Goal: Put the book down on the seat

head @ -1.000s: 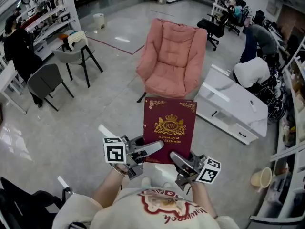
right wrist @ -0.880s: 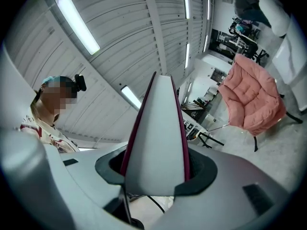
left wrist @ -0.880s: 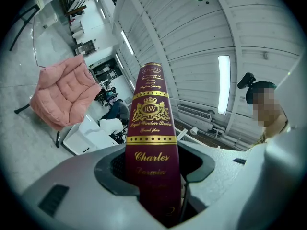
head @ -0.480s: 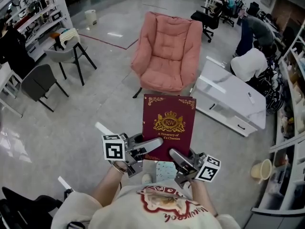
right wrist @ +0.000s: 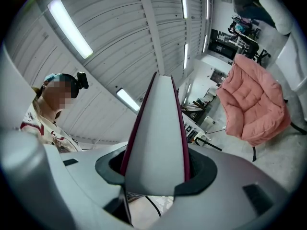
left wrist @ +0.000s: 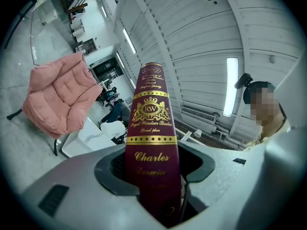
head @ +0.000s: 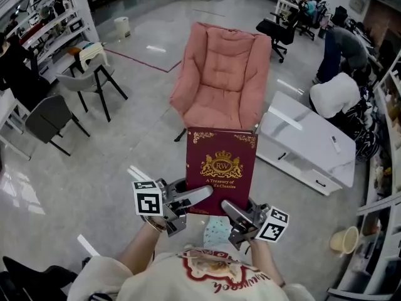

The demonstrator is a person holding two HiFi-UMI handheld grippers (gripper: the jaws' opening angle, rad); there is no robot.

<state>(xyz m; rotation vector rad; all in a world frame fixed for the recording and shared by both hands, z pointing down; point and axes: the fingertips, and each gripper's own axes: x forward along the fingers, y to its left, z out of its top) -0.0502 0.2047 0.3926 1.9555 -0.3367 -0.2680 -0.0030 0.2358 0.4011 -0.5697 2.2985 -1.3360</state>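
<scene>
Clamping the maroon hardback book (head: 220, 168) near its lower corners, both grippers are clenched on it: the left gripper (head: 199, 197) bites the gilt-lettered spine, the right gripper (head: 230, 209) the pale page edge. The book hangs cover-up in the middle of the head view, over the grey floor (head: 125, 149), its top edge just below the pink armchair (head: 219, 74) in the frame and apart from its seat. A white low cabinet (head: 307, 143) stands at centre right

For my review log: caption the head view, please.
Left claw and right claw grip a maroon book in front of the pink armchair.
</scene>
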